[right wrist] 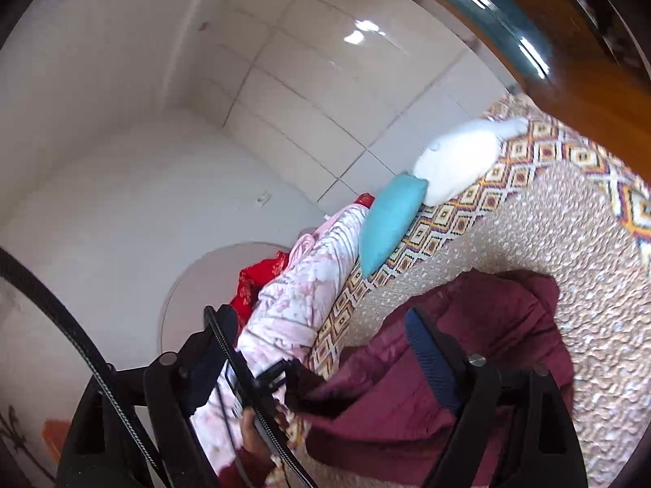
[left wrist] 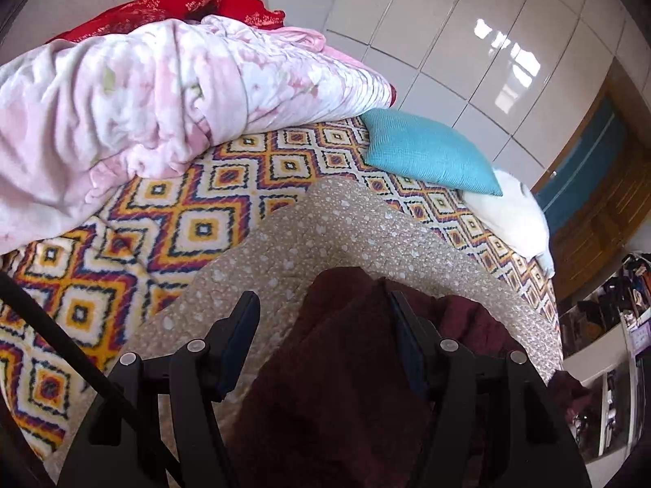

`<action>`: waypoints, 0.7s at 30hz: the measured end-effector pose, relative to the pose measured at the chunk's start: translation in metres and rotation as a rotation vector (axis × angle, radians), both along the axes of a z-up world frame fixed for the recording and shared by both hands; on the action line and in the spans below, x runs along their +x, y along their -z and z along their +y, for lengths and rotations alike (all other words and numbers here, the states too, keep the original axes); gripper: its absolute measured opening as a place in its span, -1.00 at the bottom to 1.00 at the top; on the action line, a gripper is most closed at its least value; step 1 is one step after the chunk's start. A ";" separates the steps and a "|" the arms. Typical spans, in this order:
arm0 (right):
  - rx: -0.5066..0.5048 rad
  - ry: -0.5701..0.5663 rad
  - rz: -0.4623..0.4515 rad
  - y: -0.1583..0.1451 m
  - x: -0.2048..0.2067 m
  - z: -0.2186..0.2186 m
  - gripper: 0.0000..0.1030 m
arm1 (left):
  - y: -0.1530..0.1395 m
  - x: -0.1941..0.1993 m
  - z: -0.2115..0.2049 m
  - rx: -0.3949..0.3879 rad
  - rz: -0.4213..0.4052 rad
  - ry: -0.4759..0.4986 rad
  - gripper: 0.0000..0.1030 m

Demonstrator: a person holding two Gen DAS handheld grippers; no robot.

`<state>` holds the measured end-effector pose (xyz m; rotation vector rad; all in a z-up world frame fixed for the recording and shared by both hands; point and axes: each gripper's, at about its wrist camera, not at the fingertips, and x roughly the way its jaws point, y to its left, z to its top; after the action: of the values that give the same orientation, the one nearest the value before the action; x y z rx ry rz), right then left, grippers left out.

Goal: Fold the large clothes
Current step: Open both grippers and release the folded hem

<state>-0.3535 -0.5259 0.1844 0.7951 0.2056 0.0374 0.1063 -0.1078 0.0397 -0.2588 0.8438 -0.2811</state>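
A maroon padded jacket (left wrist: pixel 346 366) lies bunched on a beige spotted mat (left wrist: pixel 346 219) spread over the bed. My left gripper (left wrist: pixel 321 301) hangs over the jacket. A fold rises between its fingers and lies against the right finger (left wrist: pixel 400 317), while bare mat shows beside the left finger, so it stands open. In the right wrist view my right gripper (right wrist: pixel 317 313) is wide open and raised above the bed, with nothing between its pads. The jacket (right wrist: pixel 468 325) lies under its right finger. A hand (right wrist: pixel 250 431) shows low in that view, near the jacket's corner.
A pink floral blanket (left wrist: pixel 142 114) is heaped at the back left, with red cloth (left wrist: pixel 183 4) behind it. A teal cushion (left wrist: pixel 427 154) and a white pillow (left wrist: pixel 512 211) lie on the patterned bedspread (left wrist: pixel 162 219). Glossy wardrobe doors (left wrist: pixel 468 40) stand behind, and a wooden door (left wrist: pixel 602 171) at the right.
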 end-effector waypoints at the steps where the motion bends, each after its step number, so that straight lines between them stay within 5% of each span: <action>1: -0.032 0.007 0.013 -0.003 -0.015 0.007 0.73 | -0.006 -0.010 0.011 0.012 -0.024 0.006 0.26; 6: -0.249 0.093 0.123 -0.010 -0.098 0.043 0.74 | -0.019 -0.047 0.047 0.106 -0.115 0.061 0.40; 11: -0.532 0.234 0.342 -0.006 -0.149 0.071 0.79 | -0.008 -0.071 0.063 0.188 -0.157 0.158 0.44; 14: -0.603 0.245 0.446 0.011 -0.139 0.080 0.79 | 0.006 -0.074 0.056 0.229 -0.148 0.201 0.44; 19: -0.512 0.115 0.436 0.050 -0.073 0.085 0.79 | 0.025 -0.072 0.032 0.198 -0.104 0.266 0.44; 21: -0.499 0.049 0.435 0.066 -0.039 0.093 0.54 | 0.030 -0.071 0.021 0.198 -0.097 0.285 0.44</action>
<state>-0.3923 -0.4334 0.1182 0.3004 0.5819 -0.2284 0.0354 -0.0867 0.0096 0.0616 0.8060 -0.4691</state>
